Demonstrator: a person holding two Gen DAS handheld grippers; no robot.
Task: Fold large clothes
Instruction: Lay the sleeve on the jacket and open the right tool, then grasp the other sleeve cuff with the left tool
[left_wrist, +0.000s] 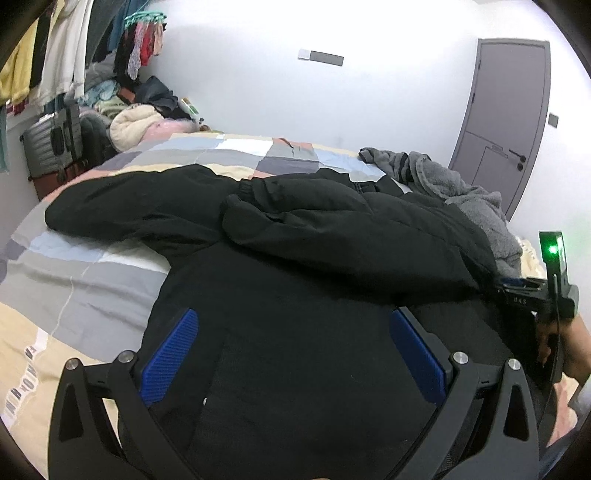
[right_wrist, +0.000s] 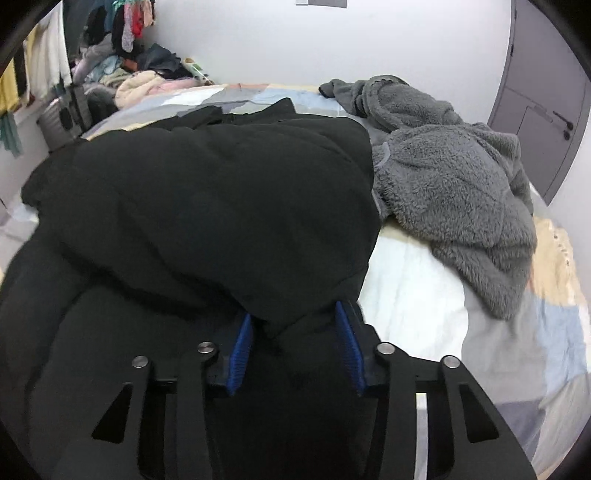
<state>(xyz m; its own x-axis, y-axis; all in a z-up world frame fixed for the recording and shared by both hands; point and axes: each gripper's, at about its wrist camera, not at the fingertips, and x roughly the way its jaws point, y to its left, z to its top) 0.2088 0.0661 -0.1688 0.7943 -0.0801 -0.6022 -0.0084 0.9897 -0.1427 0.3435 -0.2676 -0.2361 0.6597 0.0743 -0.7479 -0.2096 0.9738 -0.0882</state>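
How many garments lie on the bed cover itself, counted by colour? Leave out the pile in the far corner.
Black: 1, the black padded jacket
Grey: 1, the grey fleece garment
Total: 2, both on the patchwork bed cover.

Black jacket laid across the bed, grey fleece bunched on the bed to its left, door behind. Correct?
Not quite. The grey fleece lies to the right of the black jacket, not the left; the right wrist view shows it. Both are on the bed, with the door behind.

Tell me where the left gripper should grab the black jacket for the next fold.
Probably the black jacket hem edge near the left gripper, approached from the near bedside: its jaws hang open above flat fabric there, whereas the sleeve lies farther off.
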